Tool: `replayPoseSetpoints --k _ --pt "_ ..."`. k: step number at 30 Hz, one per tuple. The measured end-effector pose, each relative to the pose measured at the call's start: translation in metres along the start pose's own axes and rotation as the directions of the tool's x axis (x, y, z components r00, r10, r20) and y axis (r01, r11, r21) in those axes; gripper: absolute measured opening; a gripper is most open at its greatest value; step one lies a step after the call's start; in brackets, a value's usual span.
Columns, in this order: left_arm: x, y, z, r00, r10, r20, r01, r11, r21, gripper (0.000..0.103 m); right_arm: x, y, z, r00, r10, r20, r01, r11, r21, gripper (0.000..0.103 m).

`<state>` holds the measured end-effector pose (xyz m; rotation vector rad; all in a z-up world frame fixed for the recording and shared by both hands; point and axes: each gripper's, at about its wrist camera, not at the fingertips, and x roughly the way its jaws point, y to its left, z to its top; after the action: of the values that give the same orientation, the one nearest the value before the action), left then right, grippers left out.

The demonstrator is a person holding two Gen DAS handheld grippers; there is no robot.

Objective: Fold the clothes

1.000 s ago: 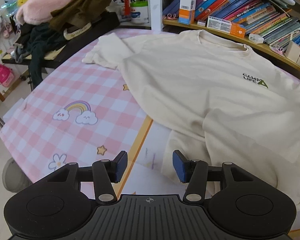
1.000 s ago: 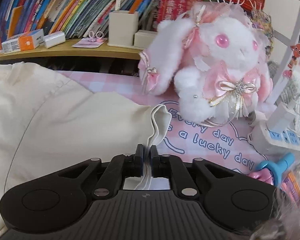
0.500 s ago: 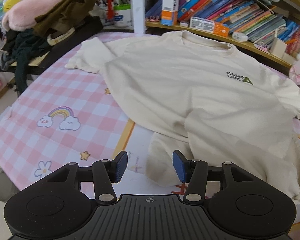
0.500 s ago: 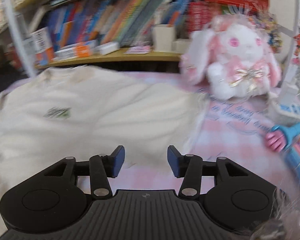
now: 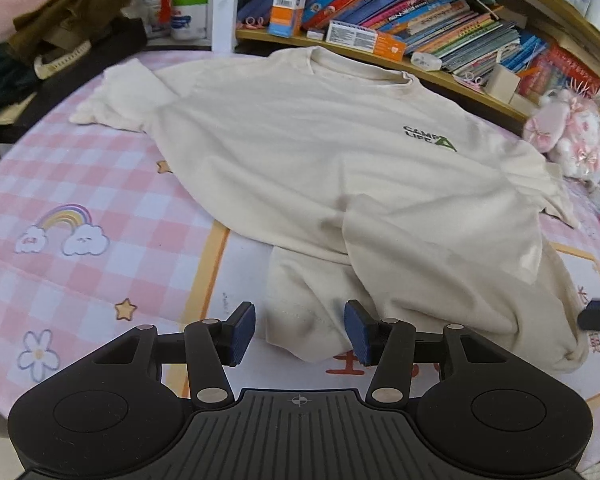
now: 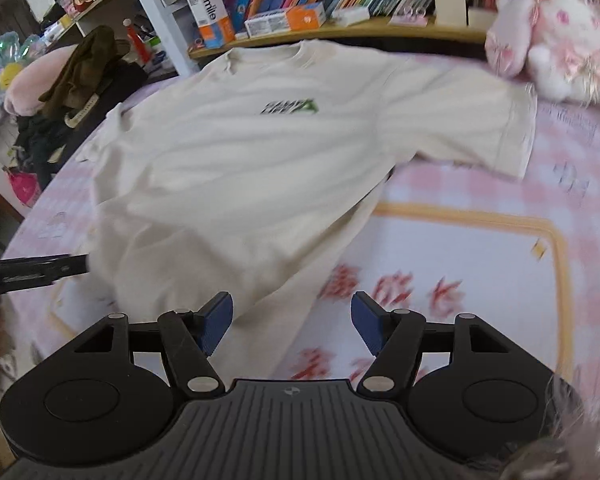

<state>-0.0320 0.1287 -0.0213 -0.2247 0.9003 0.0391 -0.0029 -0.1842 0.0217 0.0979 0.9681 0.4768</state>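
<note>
Left wrist view, closing left tool [image 5: 299,330] over shirt hem [image 5: 300,320]

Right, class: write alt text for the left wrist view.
A cream T-shirt lies spread on a pink checked tablecloth, bookshelf behind. The left tongs, closing, straddle its crumpled bottom hem without gripping it.
</note>
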Motion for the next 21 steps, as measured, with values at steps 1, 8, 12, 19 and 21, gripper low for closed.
replayPoseSetpoints --k 1,8,12,19,21 --pt "0.003 0.003 0.000 1.000 -0.024 -0.004 0.024 1.000 -0.008 0.032 -0.001 0.004 -0.004 1.000 0.000 -0.001 0.000 1.000 0.013 0.062" --pt "-0.051 0.043 0.006 0.988 -0.090 0.125 0.103 0.990 -0.101 0.003 -0.019 0.016 -0.020 0.996 -0.071 0.047 0.065 0.991 0.118 0.006" --pt "-0.119 0.056 0.008 0.957 -0.100 0.272 0.118 0.992 -0.052 0.003 -0.063 0.012 -0.018 0.979 -0.120 0.162 0.088 0.978 0.191 0.004" --pt "-0.160 0.061 -0.021 0.964 -0.135 0.230 0.107 0.986 0.127 0.005 -0.085 0.002 -0.032 0.955 -0.243 0.172 0.192 0.944 0.270 0.000" --pt "-0.151 0.061 -0.040 0.982 -0.142 0.121 0.121 0.978 0.168 0.013 -0.074 0.001 -0.044 0.962 -0.242 0.126 0.197 0.936 0.291 0.002"
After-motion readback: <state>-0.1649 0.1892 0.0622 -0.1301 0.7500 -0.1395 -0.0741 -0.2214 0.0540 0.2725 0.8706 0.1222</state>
